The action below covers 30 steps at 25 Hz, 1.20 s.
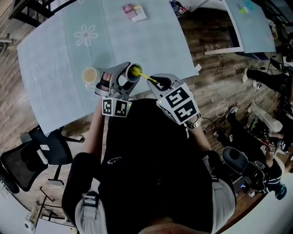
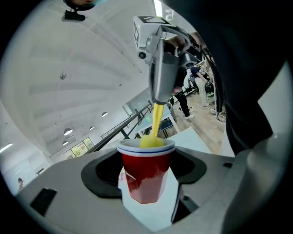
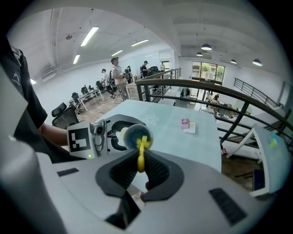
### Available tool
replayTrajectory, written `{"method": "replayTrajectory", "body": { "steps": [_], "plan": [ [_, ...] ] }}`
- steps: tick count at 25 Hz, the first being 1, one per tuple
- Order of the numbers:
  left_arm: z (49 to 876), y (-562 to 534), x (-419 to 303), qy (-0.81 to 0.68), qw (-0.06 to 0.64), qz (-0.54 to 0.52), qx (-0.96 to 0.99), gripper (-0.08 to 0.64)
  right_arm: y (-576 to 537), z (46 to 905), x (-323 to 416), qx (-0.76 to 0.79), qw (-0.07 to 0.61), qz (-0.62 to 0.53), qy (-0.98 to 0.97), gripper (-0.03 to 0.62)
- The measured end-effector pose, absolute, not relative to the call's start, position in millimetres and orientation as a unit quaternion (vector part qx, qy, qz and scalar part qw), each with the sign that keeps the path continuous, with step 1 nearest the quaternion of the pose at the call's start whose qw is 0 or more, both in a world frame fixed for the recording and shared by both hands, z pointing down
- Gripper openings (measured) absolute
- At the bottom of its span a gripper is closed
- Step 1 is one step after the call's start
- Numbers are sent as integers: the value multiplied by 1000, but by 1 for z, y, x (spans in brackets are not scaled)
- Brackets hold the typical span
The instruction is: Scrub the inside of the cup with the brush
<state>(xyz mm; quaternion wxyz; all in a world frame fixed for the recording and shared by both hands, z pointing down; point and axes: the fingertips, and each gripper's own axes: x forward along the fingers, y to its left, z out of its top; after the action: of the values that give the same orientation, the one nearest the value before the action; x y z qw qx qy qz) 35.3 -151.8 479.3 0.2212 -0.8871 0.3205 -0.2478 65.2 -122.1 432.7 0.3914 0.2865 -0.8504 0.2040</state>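
Left gripper point(image 2: 149, 172) has its jaws spread wide and pressed against both sides of a red paper cup point(image 2: 146, 176), which has a white rim with a blue stripe under it. The cup is lifted off the table and tipped so that its mouth faces the right gripper point(image 3: 139, 167). That gripper's jaws are nearly together and pinch the thin yellow handle of a brush point(image 3: 141, 157). From there the brush runs forward, and its yellow head sits inside the cup, just below the rim. In the head view both grippers meet close in front of the person's black shirt point(image 1: 155, 169), above the near edge of a table point(image 1: 59, 50) covered with a pale blue-green cloth bearing a flower print. On the cloth just beside the left gripper stands a second, cream-coloured cup point(image 1: 90, 75). Well apart, near the far edge, lie small pink and white packets point(image 1: 133, 12). A black office chair point(image 1: 41, 153) stands on the wooden floor by the table's corner.
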Motion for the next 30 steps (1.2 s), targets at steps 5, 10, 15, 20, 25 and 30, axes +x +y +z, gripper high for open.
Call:
{"method": "replayTrajectory", "body": {
  "steps": [5, 10, 15, 20, 25, 30],
  "plan": [
    [482, -164, 46, 324, 208, -244, -890, 321, -123, 436, 74, 282, 399, 211, -847, 40],
    [488, -173, 63, 315, 208, -249, -892, 321, -127, 433, 79, 269, 399, 208, -851, 40],
    [491, -181, 82, 311, 200, -249, -895, 321, -143, 426, 88, 259, 396, 204, -857, 40],
    [494, -196, 95, 322, 179, -245, -897, 321, -171, 424, 108, 265, 394, 206, -856, 40],
    [498, -214, 97, 349, 146, -232, -896, 321, -197, 430, 132, 275, 397, 217, -848, 40],
    [505, -228, 100, 362, 126, -232, -894, 321, -198, 442, 143, 267, 413, 226, -841, 40]
  ]
}}
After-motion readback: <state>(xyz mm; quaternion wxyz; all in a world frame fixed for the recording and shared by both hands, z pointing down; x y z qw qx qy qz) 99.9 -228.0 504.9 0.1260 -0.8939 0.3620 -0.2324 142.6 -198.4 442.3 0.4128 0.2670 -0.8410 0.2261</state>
